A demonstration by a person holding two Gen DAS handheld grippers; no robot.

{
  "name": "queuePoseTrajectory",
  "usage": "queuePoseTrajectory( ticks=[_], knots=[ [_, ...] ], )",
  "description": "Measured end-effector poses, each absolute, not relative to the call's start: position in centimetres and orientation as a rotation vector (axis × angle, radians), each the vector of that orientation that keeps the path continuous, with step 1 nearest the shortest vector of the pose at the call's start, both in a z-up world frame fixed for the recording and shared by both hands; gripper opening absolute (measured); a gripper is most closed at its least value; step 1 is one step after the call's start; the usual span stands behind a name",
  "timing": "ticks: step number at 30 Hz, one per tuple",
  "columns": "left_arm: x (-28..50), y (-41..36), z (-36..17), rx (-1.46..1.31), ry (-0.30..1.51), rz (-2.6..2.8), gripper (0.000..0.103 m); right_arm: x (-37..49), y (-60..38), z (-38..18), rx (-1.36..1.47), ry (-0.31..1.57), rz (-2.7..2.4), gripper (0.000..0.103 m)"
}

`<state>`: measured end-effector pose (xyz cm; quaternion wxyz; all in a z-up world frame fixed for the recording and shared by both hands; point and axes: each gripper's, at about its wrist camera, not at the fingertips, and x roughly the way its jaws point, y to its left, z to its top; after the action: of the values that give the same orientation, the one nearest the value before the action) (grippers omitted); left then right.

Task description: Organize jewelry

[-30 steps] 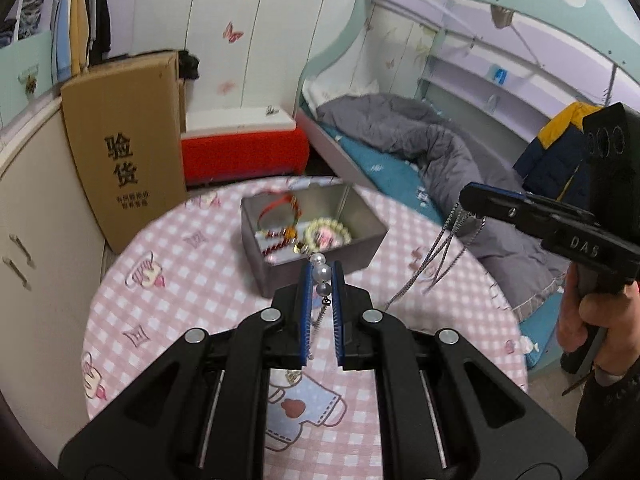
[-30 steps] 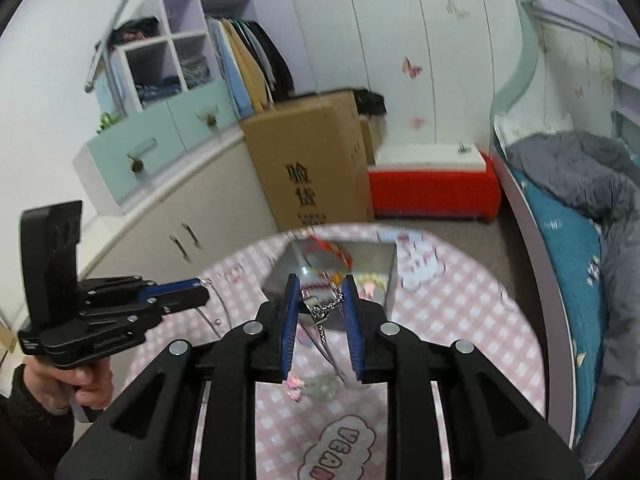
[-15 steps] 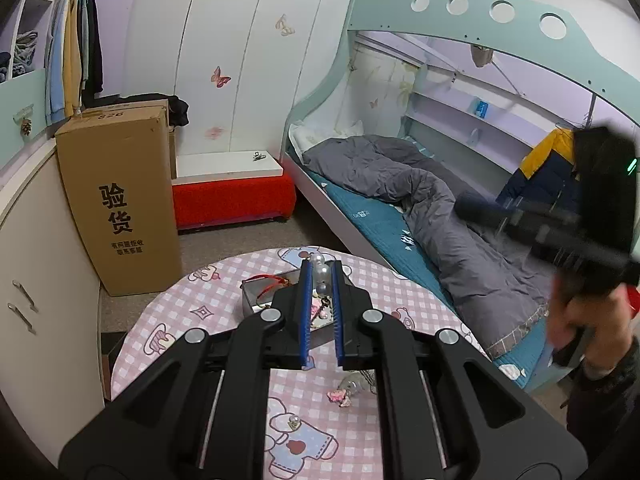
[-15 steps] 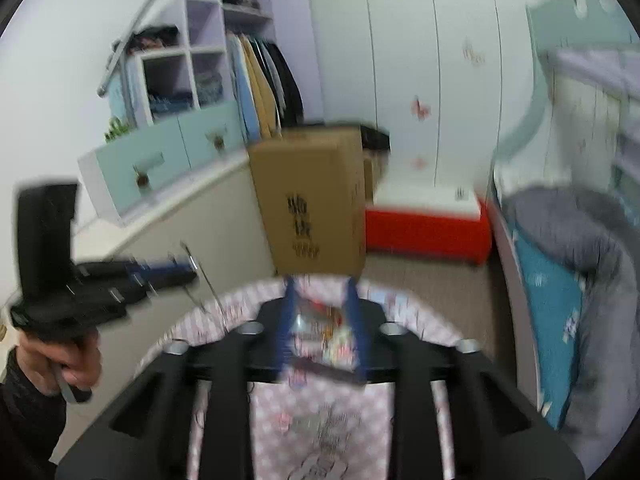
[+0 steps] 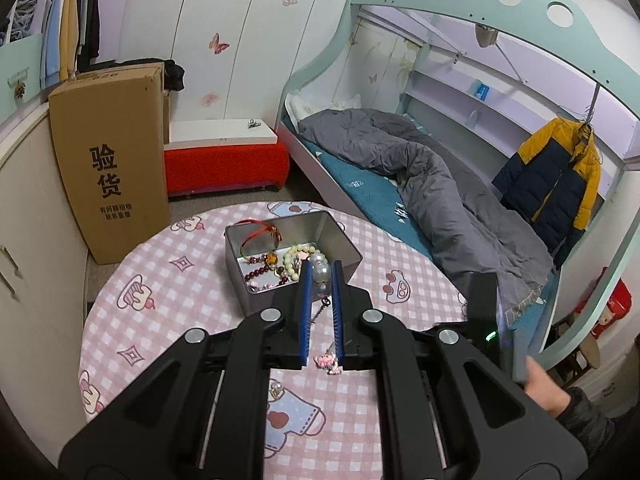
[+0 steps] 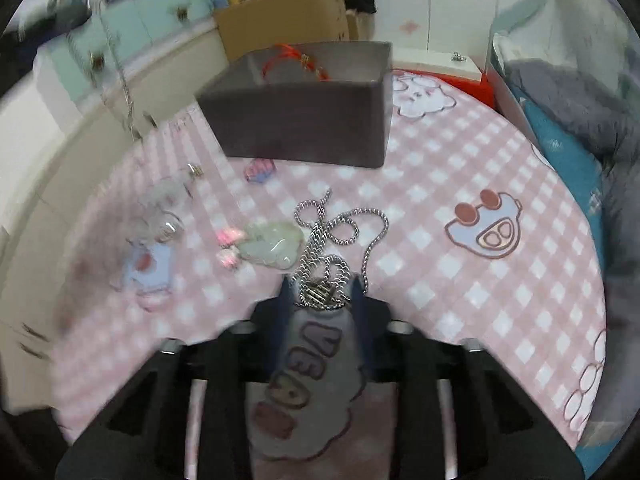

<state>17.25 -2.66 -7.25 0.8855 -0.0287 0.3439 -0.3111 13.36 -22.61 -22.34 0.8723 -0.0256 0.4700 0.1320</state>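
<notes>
A pearl-beaded piece sits pinched between the blue pads of the left gripper, its jaws nearly closed on the beads, with a short chain and clasp dangling below between the fingers. The gripper hangs above the near edge of an open metal tin on a round counter covered in pink checked cloth. Inside the tin lie a red cord bracelet, a dark red bead strand and a pale bead bracelet.

In the blurred right wrist view, a silver chain necklace lies looped on the counter in front of the right gripper; part of the chain and a small metal pendant sit between the jaws, which stand a modest way apart, and whether they press on the chain cannot be told. Just left of the chain rest a pale green carved pendant and a small pink charm; further left is a clear glassy piece. The tin stands beyond them, toward the far side of the counter.

Around the counter: a tall cardboard box with printed characters, a red bench, and a bed with a grey quilt. A yellow and navy jacket hangs at the right.
</notes>
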Motion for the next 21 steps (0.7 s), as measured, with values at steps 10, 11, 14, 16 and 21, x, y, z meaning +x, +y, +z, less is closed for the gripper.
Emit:
queuePoseTrajectory(
  ticks=[10,11,14,16,21],
  knots=[
    [17.4,-2.3,-6.9,-0.069,0.705,-0.635,0.009,12.9,-24.2,-15.6,0.06,0.851,0.334,0.015],
    [17.5,-2.3,-6.6,-0.069,0.698,-0.637,0.009,12.9,-24.3,-14.3,0.062,0.828,0.342,0.015],
    [17.7,-2.4,-5.6,-0.068,0.675,-0.641,0.009,13.2,-24.5,-10.1,0.051,0.747,0.369,0.015],
    [17.8,-2.4,-4.9,-0.068,0.658,-0.641,0.009,13.3,-24.3,-6.9,0.034,0.684,0.387,0.015],
    [18.4,-2.6,-3.2,-0.062,0.62,-0.647,0.009,13.9,-23.5,-1.2,-0.008,0.565,0.425,0.015]
  ],
)
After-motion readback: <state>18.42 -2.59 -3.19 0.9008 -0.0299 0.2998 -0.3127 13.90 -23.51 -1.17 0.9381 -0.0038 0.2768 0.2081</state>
